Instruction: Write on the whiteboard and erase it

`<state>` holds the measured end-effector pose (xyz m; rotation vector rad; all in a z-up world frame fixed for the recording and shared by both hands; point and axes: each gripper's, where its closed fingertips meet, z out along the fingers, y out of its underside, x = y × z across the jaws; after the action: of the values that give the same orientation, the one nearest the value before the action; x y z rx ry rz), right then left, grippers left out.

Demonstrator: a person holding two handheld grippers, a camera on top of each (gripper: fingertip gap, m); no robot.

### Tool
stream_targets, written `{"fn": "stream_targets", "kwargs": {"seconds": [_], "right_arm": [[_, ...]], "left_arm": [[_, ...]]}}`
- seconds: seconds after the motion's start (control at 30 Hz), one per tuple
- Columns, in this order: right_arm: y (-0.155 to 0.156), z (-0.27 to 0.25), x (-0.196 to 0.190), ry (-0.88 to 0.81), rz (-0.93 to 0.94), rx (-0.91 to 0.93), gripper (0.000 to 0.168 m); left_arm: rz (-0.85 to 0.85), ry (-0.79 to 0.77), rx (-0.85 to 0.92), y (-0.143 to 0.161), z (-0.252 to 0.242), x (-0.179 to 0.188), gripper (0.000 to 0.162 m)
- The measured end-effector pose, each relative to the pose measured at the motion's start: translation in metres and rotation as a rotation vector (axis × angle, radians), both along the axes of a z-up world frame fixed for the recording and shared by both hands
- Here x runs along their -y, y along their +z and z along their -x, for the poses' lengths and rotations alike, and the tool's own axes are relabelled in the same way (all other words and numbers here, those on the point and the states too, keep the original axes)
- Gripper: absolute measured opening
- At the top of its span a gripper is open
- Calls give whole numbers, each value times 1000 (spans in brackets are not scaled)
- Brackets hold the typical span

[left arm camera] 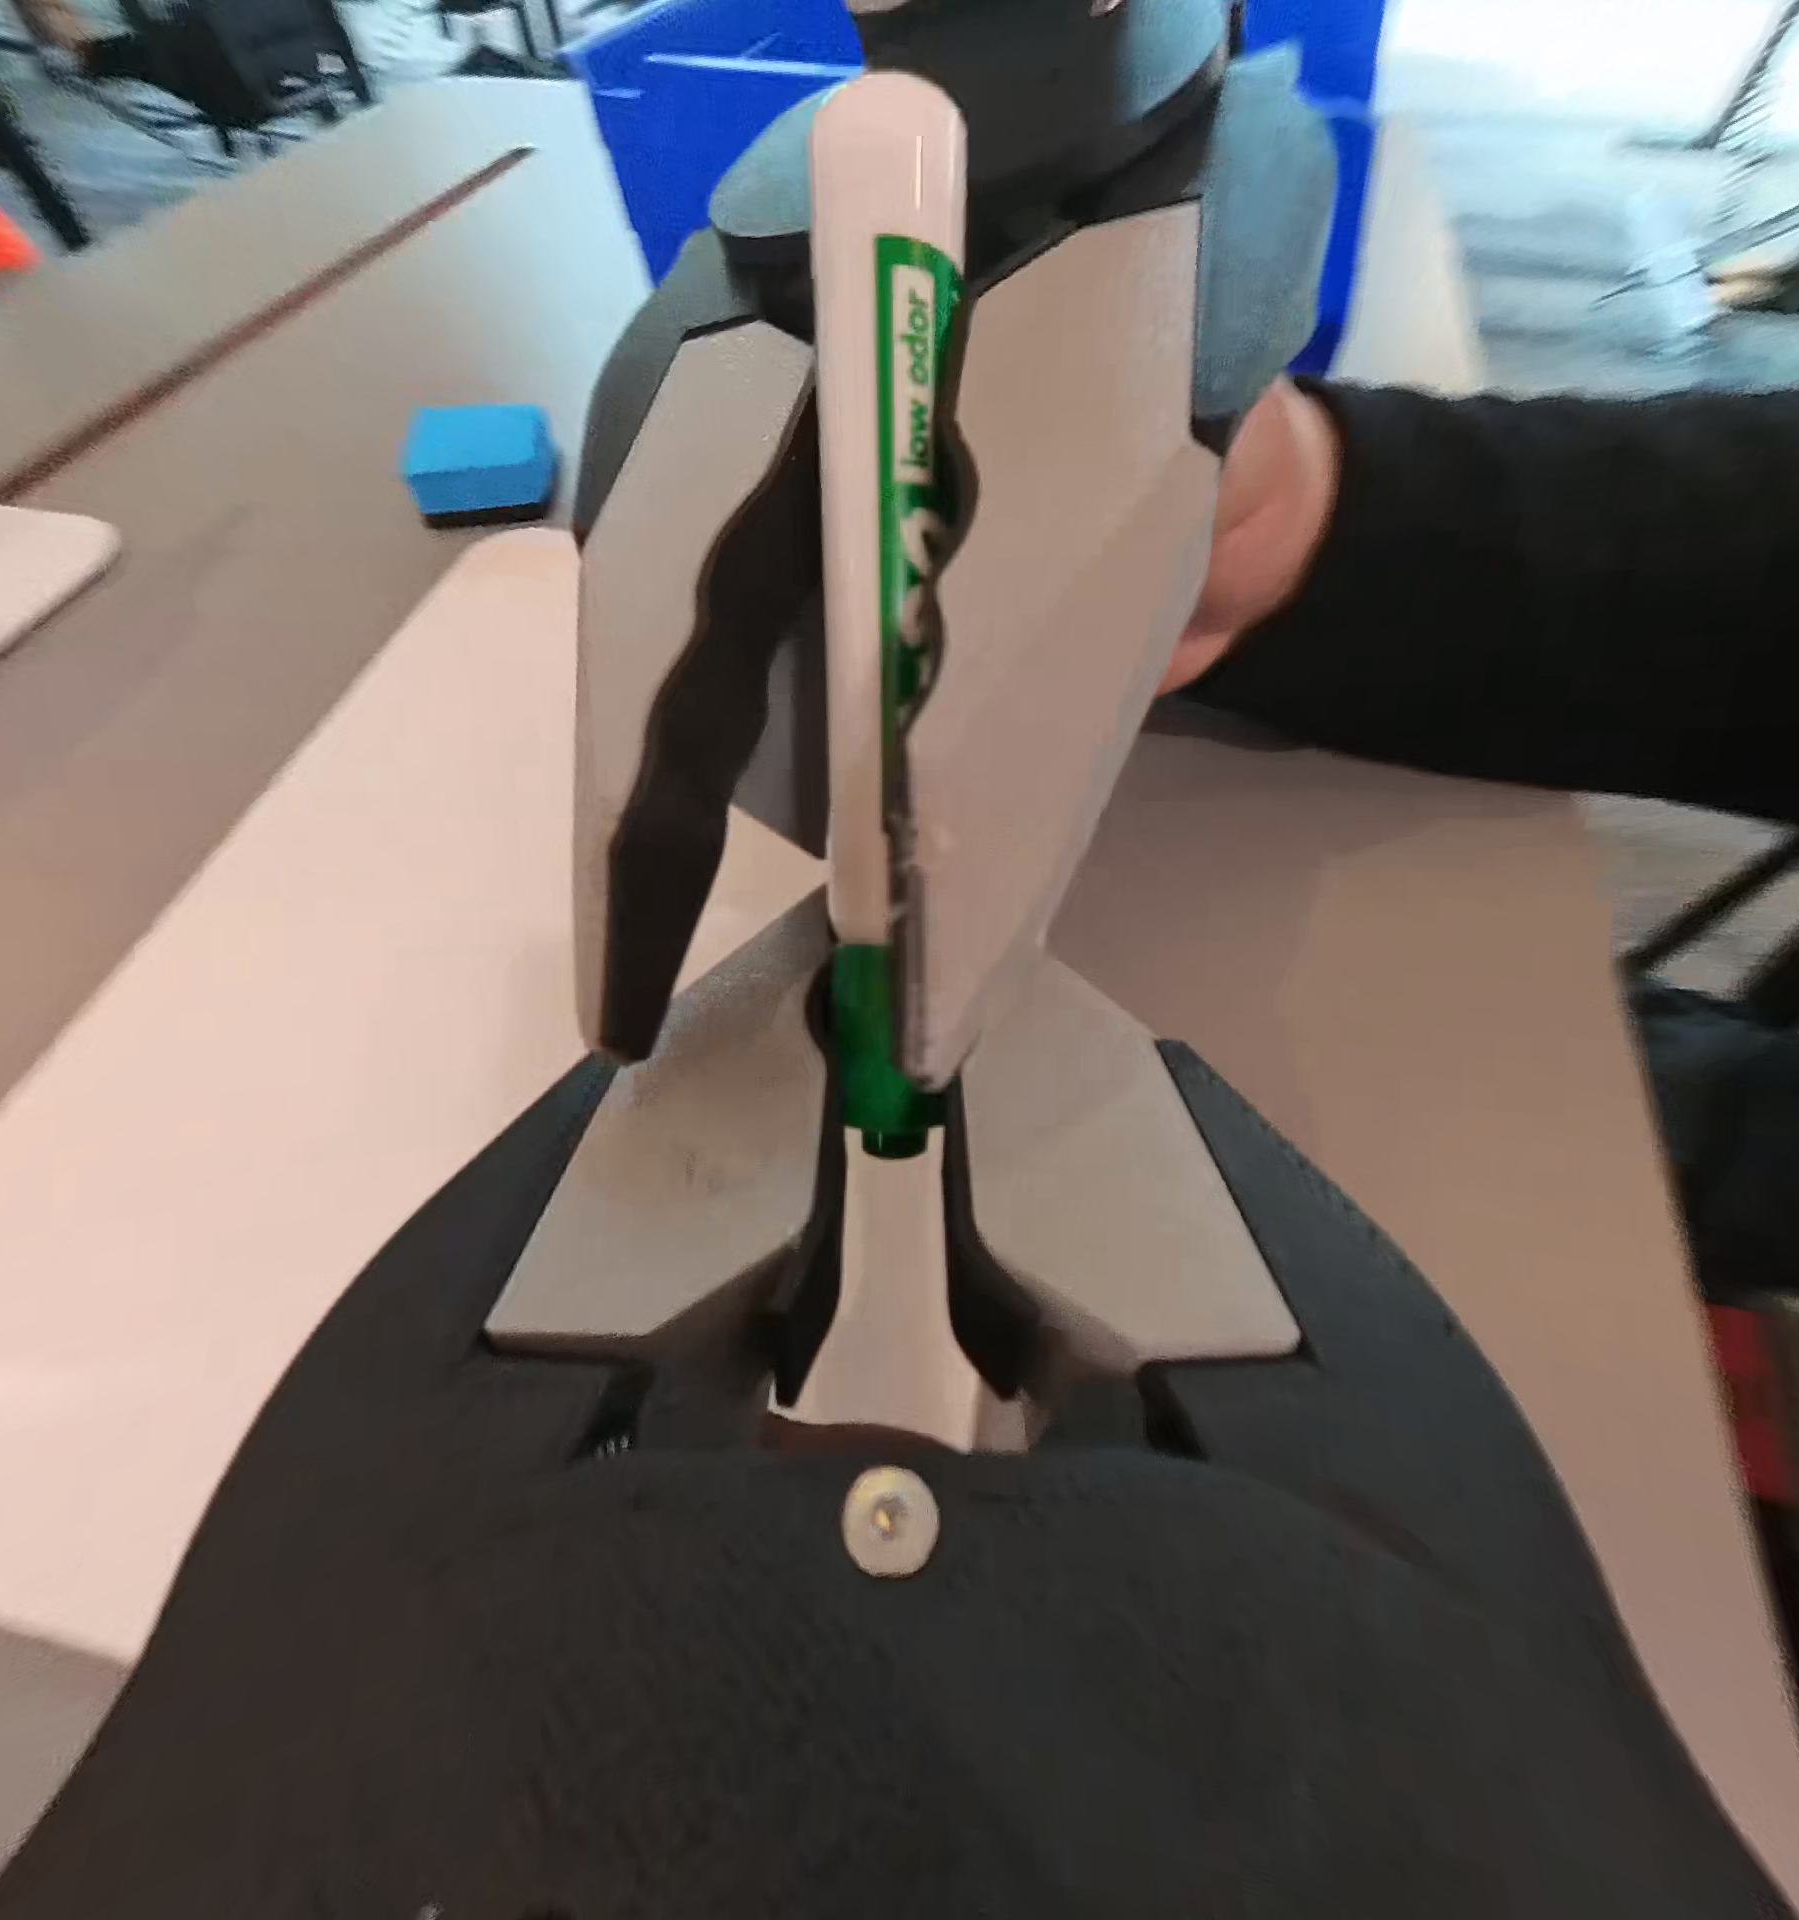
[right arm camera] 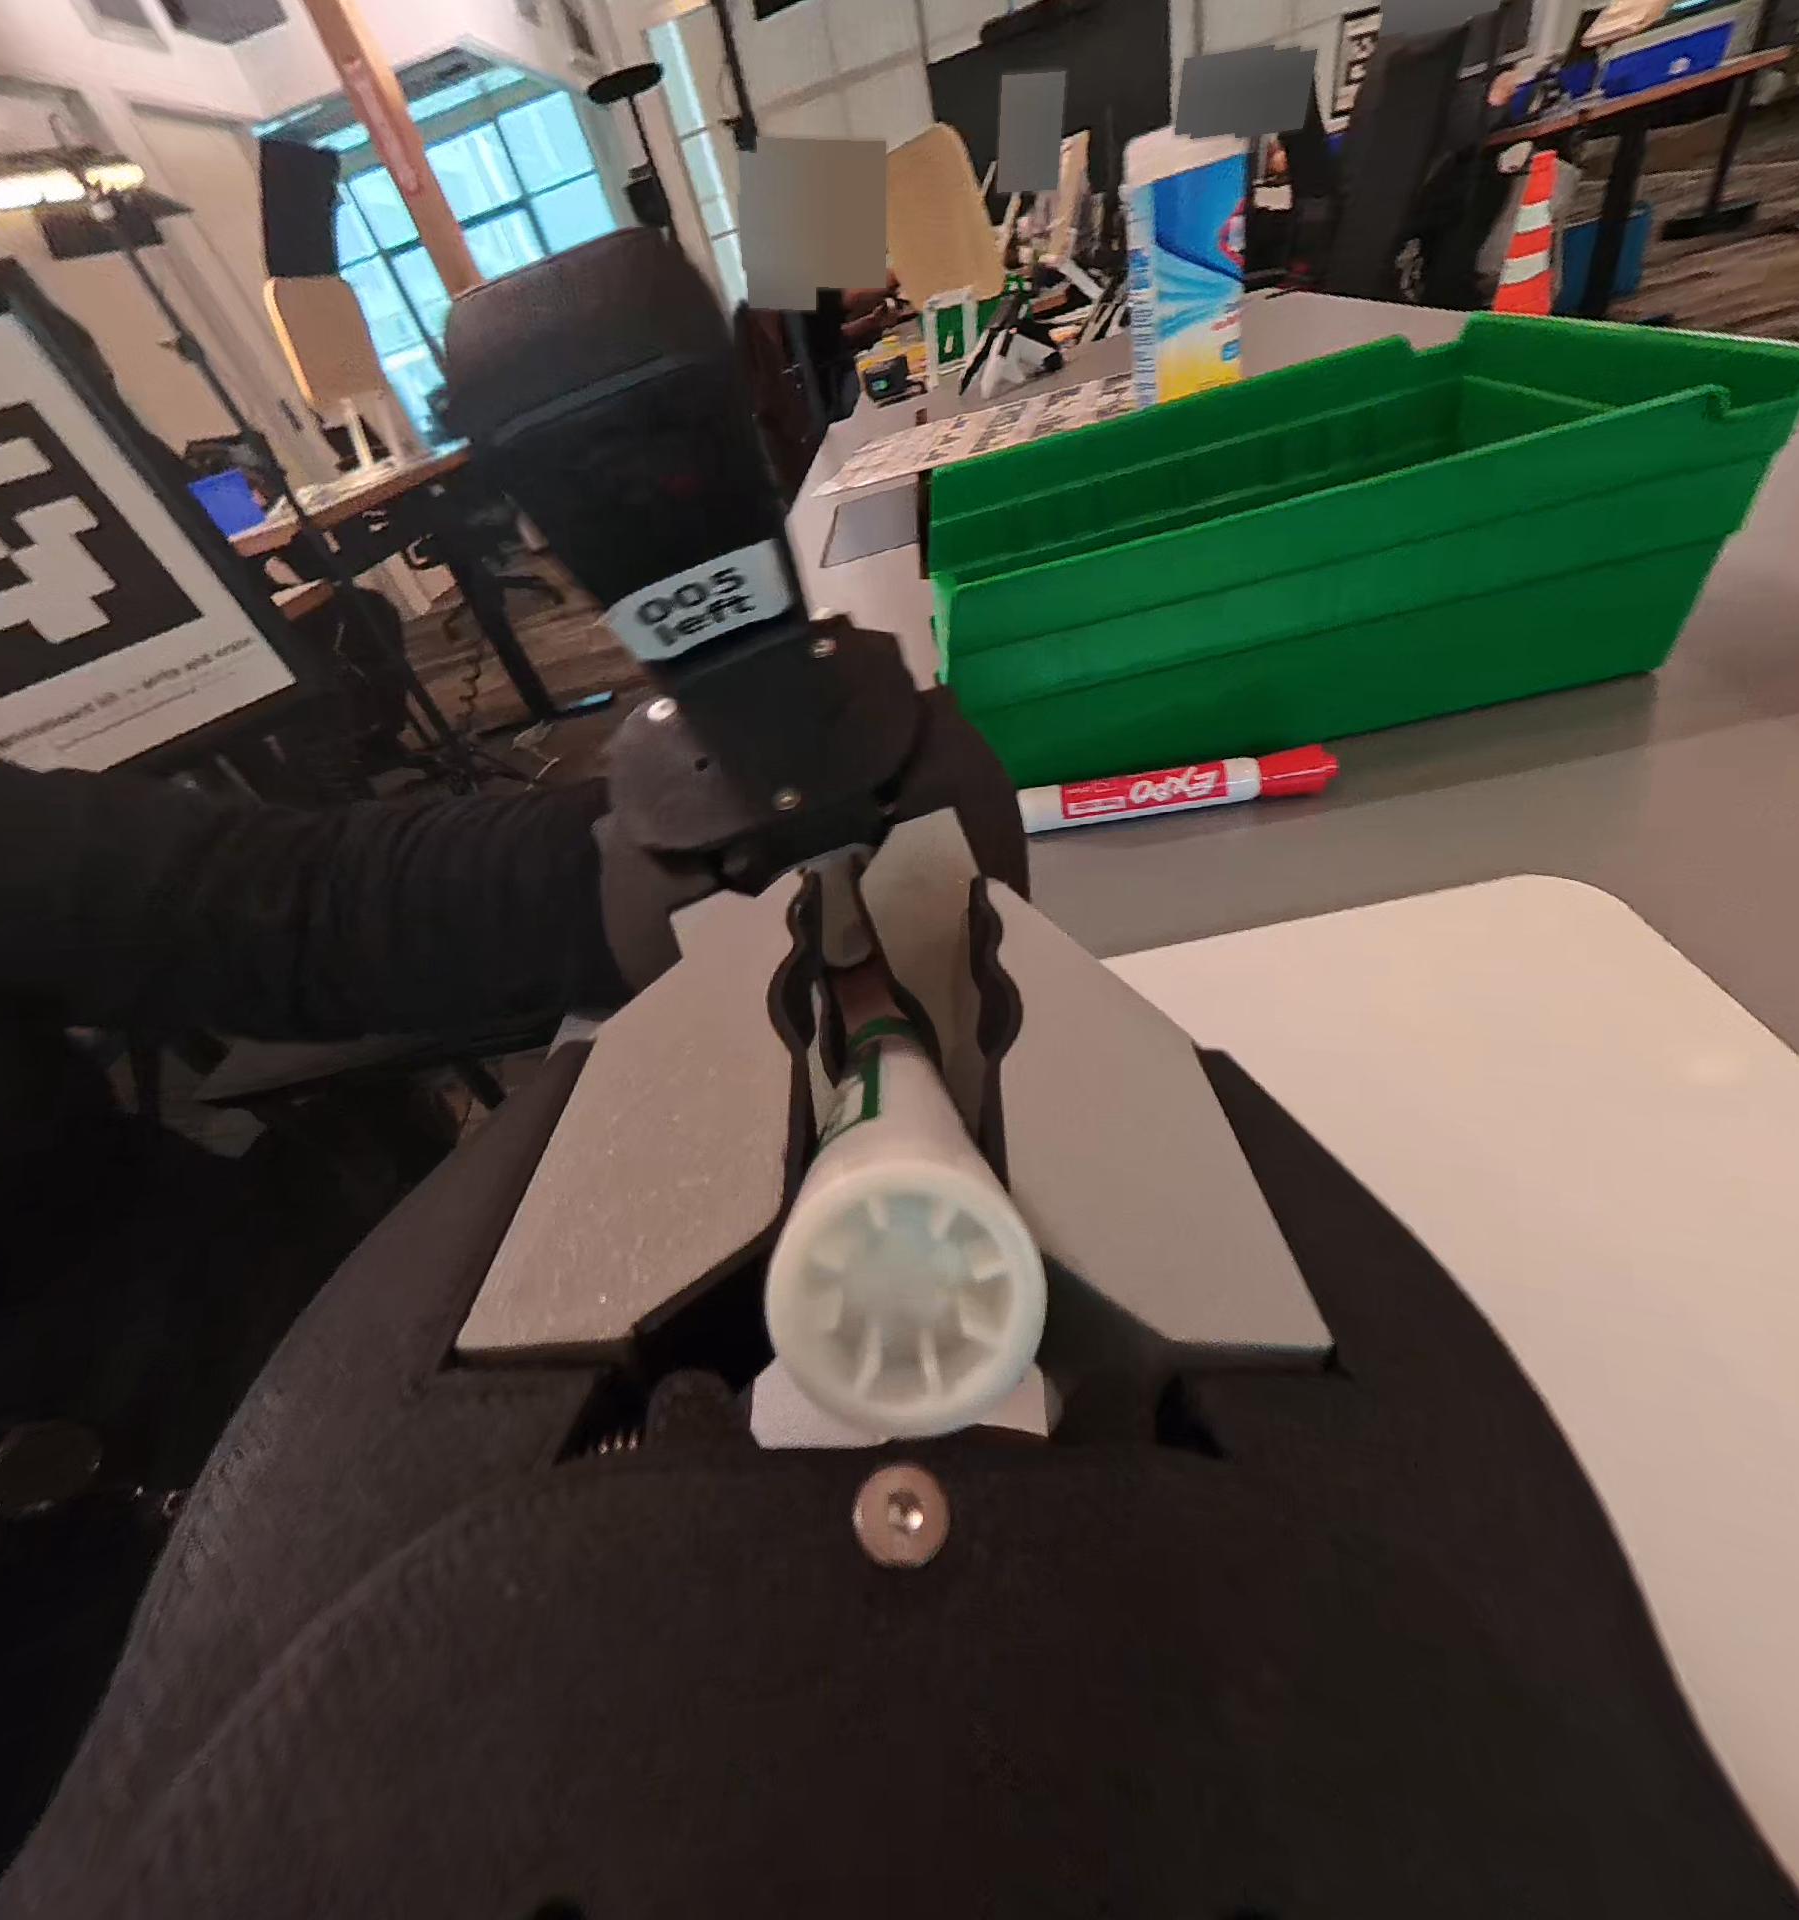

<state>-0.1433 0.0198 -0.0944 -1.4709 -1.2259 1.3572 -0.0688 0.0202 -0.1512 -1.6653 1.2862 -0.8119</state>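
Note:
A white marker (left arm camera: pixel 864 520) with a green label is held between both grippers above the whiteboard (left arm camera: pixel 251 935). My left gripper (left arm camera: pixel 884 1039) is shut on its green end (left arm camera: pixel 864 1018). My right gripper (right arm camera: pixel 890 914) is shut on the white barrel, whose rear end (right arm camera: pixel 905 1299) faces the right wrist camera. In the left wrist view the right gripper's fingers (left arm camera: pixel 1061 623) reach down from the top. In the right wrist view the left gripper's black body (right arm camera: pixel 770 727) stands just beyond the marker. A blue eraser (left arm camera: pixel 479 457) lies on the grey table beyond the whiteboard (right arm camera: pixel 1497 1143).
A red-capped marker (right arm camera: pixel 1175 790) lies on the table in front of stacked green bins (right arm camera: pixel 1342 582). A wipes canister (right arm camera: pixel 1186 270) stands behind them. A second white board (left arm camera: pixel 1 582) lies at the left. A blue bin (left arm camera: pixel 708 135) stands at the back. A black sleeve (left arm camera: pixel 1549 582) crosses from the right. Spacing between my two grippers at the tips: around 8 cm.

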Motion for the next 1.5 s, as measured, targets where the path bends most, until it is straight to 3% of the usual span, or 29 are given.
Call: {"fn": "stream_targets", "kwargs": {"seconds": [0.1,0.2,0.33,0.5,0.57,0.63,0.7,0.9,1.07,1.2,1.27,1.37,1.43,1.5], "right_arm": [[5,1,12,53,-30,-16,27],[4,2,12,49,-40,-12,27],[3,0,-11,-60,39,-15,27],[-7,0,-34,-202,174,-5,26],[-4,-2,-37,-228,239,-38,26],[-4,-3,-35,-221,218,-28,25],[-2,-2,-28,-185,160,-17,25],[19,7,26,63,-27,-68,25],[29,5,44,154,-60,-123,25],[21,3,11,-14,10,-82,25],[11,0,-10,-102,93,-53,25],[7,-4,-23,-145,185,-69,25],[6,-5,-25,-171,152,-48,25],[3,-4,-24,-176,113,-19,25]], "left_arm": [[124,-98,74,8,1,17,10],[93,-84,75,9,3,13,11],[-123,105,19,11,8,-19,13],[-602,382,-283,6,27,-60,10],[-613,400,-290,8,26,-61,10],[-505,360,-248,3,21,-55,10],[-282,248,-149,-2,12,-38,10],[339,-243,127,16,1,47,9],[437,-381,224,32,2,67,12],[105,-70,105,16,2,13,10],[-158,136,-10,12,10,-20,11],[-542,325,-224,13,20,-47,10],[-587,359,-271,11,21,-52,10],[-390,292,-202,0,15,-43,9]]}}
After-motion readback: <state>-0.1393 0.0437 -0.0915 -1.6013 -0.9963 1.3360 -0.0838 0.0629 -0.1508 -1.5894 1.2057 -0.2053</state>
